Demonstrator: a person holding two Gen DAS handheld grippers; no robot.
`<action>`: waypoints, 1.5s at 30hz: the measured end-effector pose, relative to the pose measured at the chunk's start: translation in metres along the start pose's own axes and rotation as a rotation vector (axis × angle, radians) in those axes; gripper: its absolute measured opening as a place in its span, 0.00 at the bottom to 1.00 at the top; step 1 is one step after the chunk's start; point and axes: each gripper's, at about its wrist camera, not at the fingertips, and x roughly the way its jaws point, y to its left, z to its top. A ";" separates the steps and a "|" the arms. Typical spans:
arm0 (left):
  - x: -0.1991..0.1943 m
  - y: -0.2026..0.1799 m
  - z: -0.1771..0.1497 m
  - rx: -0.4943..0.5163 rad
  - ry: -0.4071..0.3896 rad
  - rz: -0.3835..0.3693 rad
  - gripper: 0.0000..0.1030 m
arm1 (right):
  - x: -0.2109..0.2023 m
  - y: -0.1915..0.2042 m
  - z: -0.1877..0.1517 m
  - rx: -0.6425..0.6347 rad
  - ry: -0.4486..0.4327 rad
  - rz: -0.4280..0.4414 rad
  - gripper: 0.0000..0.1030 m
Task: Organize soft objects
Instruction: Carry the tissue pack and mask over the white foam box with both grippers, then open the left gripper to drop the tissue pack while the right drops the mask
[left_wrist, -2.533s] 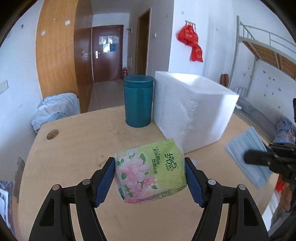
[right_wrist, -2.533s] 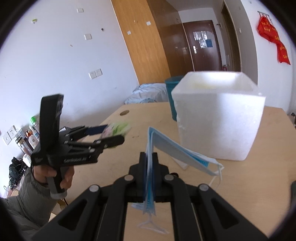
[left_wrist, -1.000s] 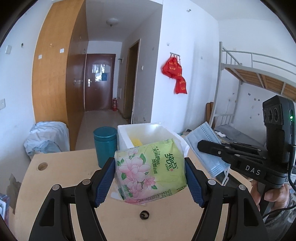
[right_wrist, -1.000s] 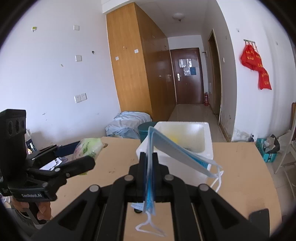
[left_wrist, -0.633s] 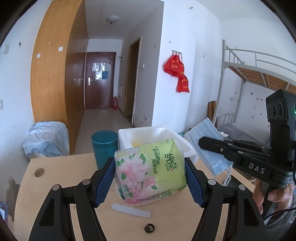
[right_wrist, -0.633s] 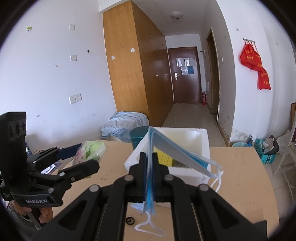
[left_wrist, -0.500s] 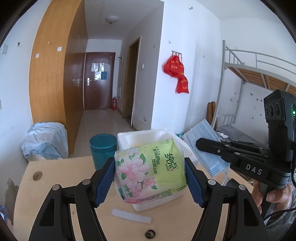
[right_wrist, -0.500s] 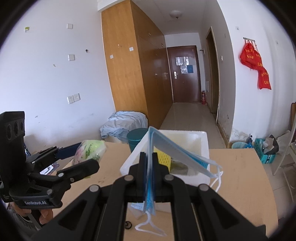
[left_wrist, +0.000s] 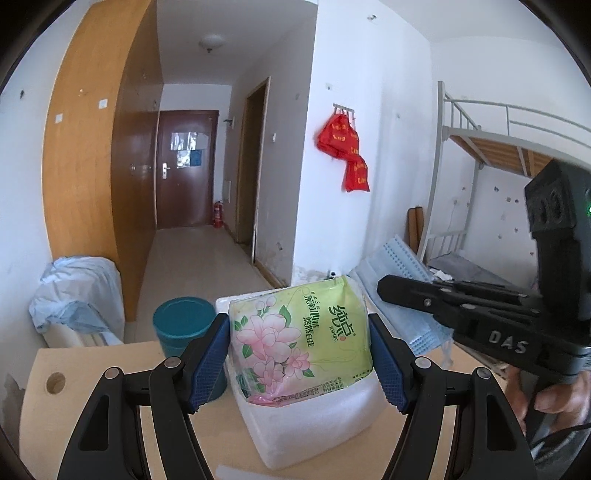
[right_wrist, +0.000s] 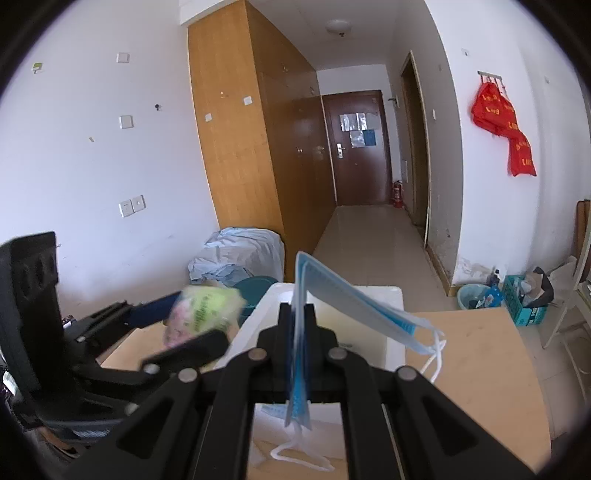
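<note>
The green flowered tissue pack (left_wrist: 299, 336), clamped in the left gripper (left_wrist: 297, 363), is now carried nearer over the white foam box (left_wrist: 314, 424). The blue face mask (right_wrist: 332, 291) is pinched in the closed right gripper (right_wrist: 300, 354), so both drops seem near.

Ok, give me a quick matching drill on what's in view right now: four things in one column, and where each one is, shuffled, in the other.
Things:
1. tissue pack
2. face masks
3. teal bin
4. foam box

Places:
A. on the table, below and ahead of both held items
B. clamped edge-on in the right gripper
C. behind the box, on its left in the left wrist view
D. squeezed between the blue pads of the left gripper

Pairs: 1-D, 2-B, 3-C, 4-A
</note>
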 end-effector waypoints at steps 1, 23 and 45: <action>0.006 0.001 0.000 -0.003 0.010 -0.007 0.71 | 0.001 0.000 0.000 0.000 0.001 -0.003 0.07; 0.059 0.002 -0.006 -0.012 0.086 -0.020 0.74 | 0.015 -0.012 -0.004 0.027 0.041 -0.031 0.07; 0.039 0.005 -0.009 0.011 0.041 0.030 0.91 | 0.018 -0.011 -0.004 0.028 0.042 -0.016 0.07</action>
